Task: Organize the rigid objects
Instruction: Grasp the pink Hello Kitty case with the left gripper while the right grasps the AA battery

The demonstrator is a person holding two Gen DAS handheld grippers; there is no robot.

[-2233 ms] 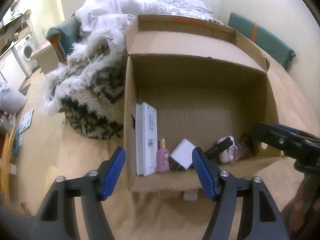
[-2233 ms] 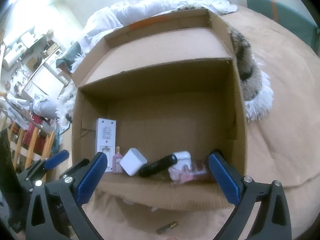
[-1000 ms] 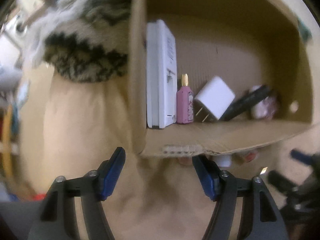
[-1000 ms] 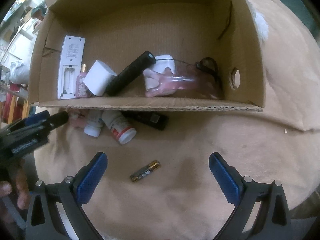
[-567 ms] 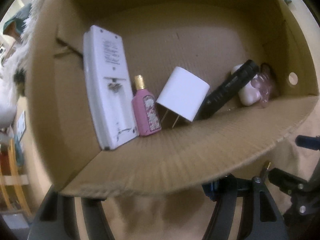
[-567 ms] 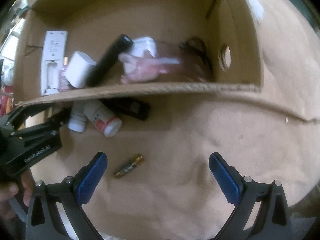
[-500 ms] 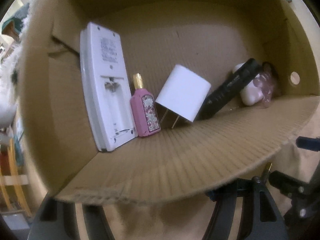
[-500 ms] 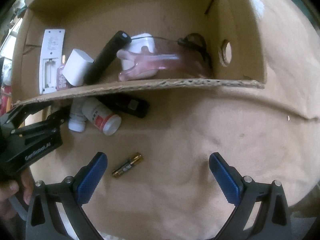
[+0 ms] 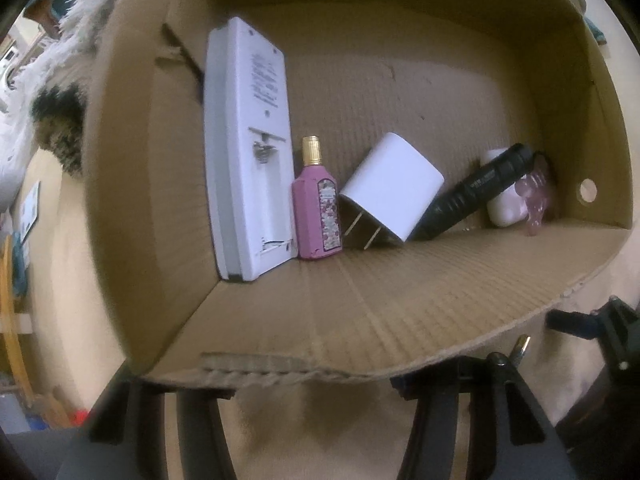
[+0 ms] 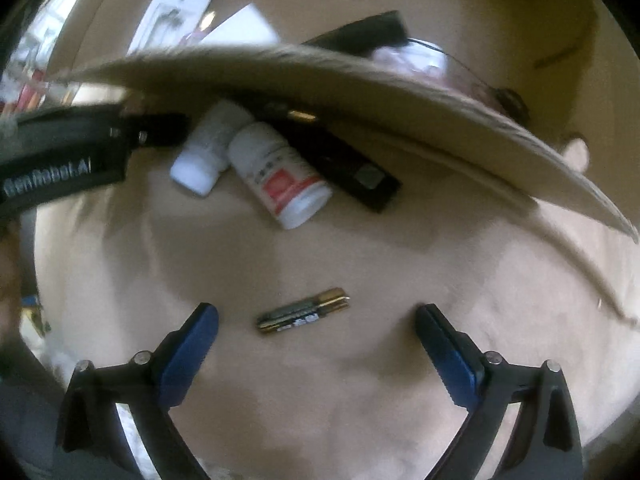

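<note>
Right claw: the right gripper (image 10: 316, 320) points down at the tan fabric surface (image 10: 360, 400), its blue-padded jaws spread wide with nothing pressed between them.
Battery: a small black-and-gold cylindrical battery (image 10: 303, 311) lies flat on the fabric between the two blue pads, nearer the left one and touching neither.
Beyond the right claw: two white plastic pill bottles lie on their sides, the one with a red label (image 10: 280, 176) touching the plain one (image 10: 208, 148) to its left; a flat black rectangular device (image 10: 352, 168) lies just right of them, partly under the box flap.
Left claw: the left gripper (image 10: 144, 132) reaches in beside the plain bottle under the flap of the brown cardboard box (image 9: 360, 312); its jaws are closing, but the flap hides the tips, so I cannot tell whether anything is between them.
Inside the box, ahead of the left claw: a white remote control with its battery bay open (image 9: 248, 140) leans at the left wall; then, to the right, a pink perfume bottle with a gold cap (image 9: 317, 204), a white wall charger cube (image 9: 390, 192), a black flashlight (image 9: 476, 188) and a white case with pink translucent glasses (image 9: 516, 200).
</note>
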